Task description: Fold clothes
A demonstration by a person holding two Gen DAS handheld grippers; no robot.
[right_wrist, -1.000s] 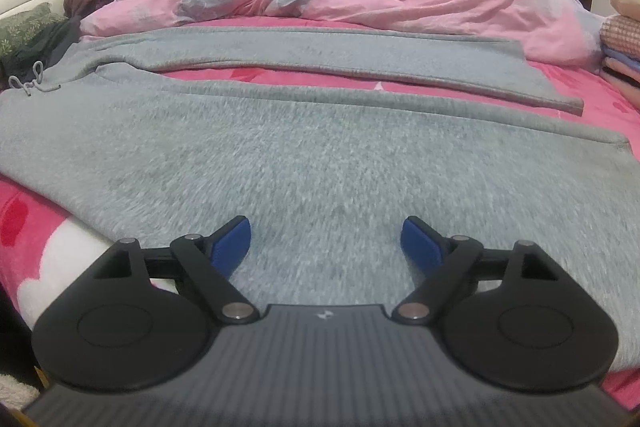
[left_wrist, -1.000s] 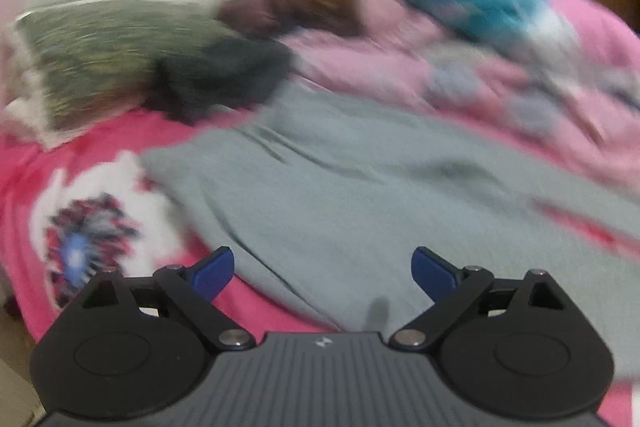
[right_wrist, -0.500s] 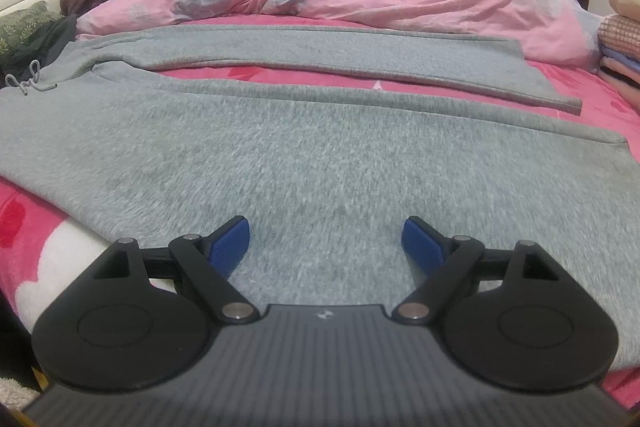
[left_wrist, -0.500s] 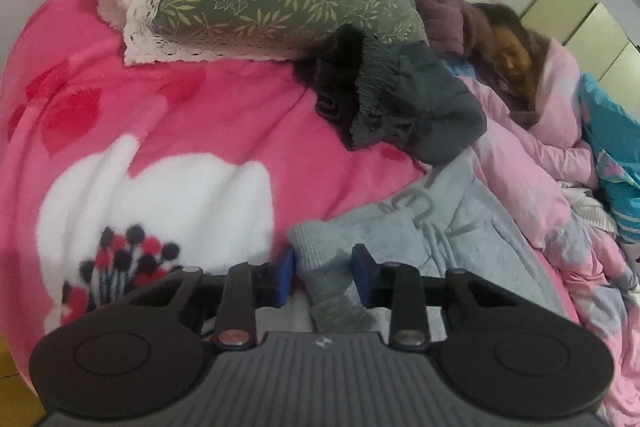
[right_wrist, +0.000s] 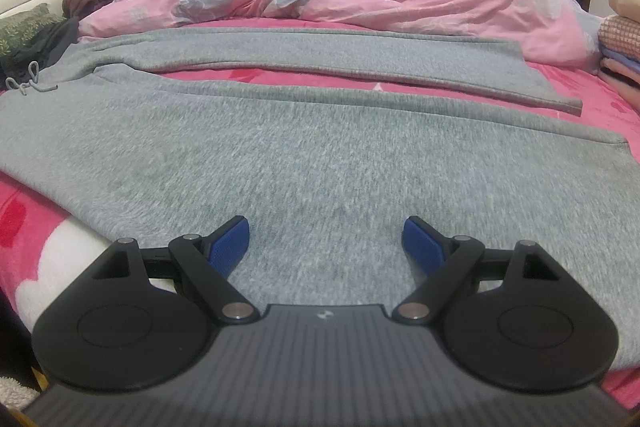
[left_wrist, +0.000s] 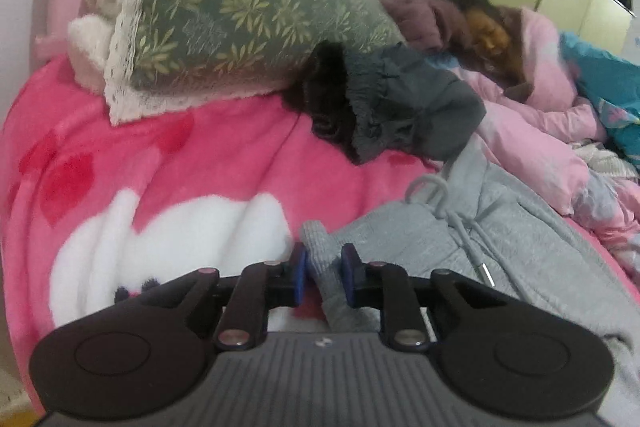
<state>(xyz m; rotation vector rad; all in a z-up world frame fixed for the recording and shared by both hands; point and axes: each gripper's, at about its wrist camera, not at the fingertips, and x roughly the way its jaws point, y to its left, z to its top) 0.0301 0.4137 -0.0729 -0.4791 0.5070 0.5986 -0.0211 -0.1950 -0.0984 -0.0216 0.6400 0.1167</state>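
The grey sweatpants (right_wrist: 320,147) lie spread flat on the pink blanket (left_wrist: 160,187) of the bed, legs stretched across it. The left tongs (left_wrist: 323,275) have just been closing and now pinch the corner of the waistband, beside the drawstring (left_wrist: 460,223). The right tongs (right_wrist: 325,247) hang wide apart over the near leg, gripping nothing.

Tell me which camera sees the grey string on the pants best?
The left wrist view: the grey drawstring with its metal tip lies close and large, knotted at the waistband of the grey fleece sweatpants. The right wrist view shows the same drawstring only as a tiny loop at the far left edge.
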